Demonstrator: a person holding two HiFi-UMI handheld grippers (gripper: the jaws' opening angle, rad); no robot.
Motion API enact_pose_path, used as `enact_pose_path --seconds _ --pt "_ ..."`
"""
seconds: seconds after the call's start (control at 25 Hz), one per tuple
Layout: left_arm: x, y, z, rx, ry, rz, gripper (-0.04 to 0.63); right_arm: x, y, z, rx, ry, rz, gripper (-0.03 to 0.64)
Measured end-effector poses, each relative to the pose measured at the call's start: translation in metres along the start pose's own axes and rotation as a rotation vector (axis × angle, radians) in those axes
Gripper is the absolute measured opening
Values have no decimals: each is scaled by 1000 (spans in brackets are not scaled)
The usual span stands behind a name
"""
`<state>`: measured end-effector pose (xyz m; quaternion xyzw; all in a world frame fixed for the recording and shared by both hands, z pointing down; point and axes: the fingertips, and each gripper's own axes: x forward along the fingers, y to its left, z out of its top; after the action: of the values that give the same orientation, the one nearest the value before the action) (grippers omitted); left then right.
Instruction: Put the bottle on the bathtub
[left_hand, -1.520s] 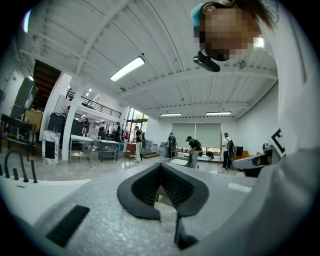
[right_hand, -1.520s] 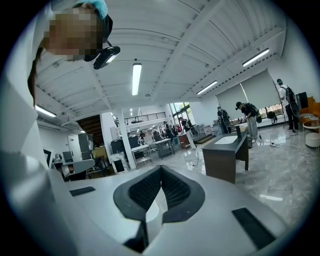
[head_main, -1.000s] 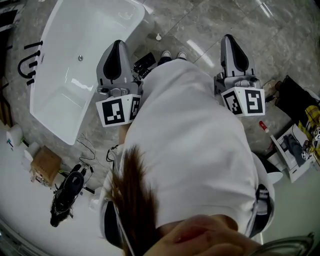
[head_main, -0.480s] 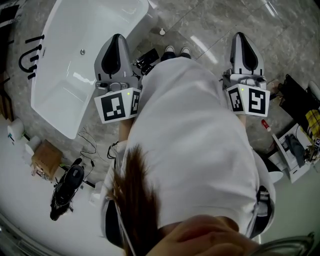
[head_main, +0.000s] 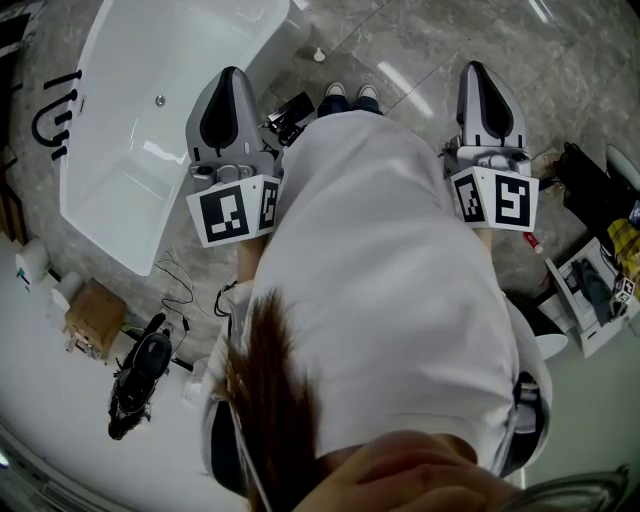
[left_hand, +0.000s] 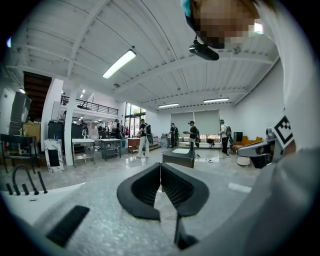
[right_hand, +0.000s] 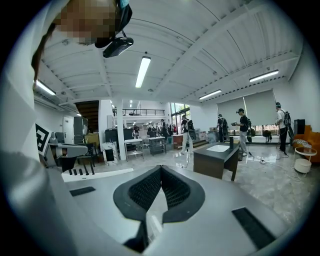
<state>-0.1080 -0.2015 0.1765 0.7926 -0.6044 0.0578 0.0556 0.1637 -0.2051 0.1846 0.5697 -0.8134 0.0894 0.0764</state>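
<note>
Though it is too small to be sure, the bottle (head_main: 318, 55) seems to be the little white thing on the grey floor (head_main: 420, 40) at top centre of the head view, near the bathtub (head_main: 110, 200) but apart from it. Bathtub is white, fills the upper left, black tap (head_main: 50, 120) at its left edge. Neither tool holds the bottle. Left gripper (head_main: 232, 75) is just right of the tub; in the left gripper view its jaws are pressed together at the tips (left_hand: 160, 165), nothing between. Right gripper (head_main: 478, 70) is at upper right, across the person's white shirt (head_main: 390, 300); jaws also pressed together and empty (right_hand: 160, 169). Shoes (head_main: 350, 93) sit top centre between the grippers. Cardboard box (head_main: 95, 318) is at lower left, below the tub.
</note>
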Motion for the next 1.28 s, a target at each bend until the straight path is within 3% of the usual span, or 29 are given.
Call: enact_pose_path --seconds 1.28 --pt "6 0 -7 -11 13 -31 15 6 18 3 -5 -5 32 11"
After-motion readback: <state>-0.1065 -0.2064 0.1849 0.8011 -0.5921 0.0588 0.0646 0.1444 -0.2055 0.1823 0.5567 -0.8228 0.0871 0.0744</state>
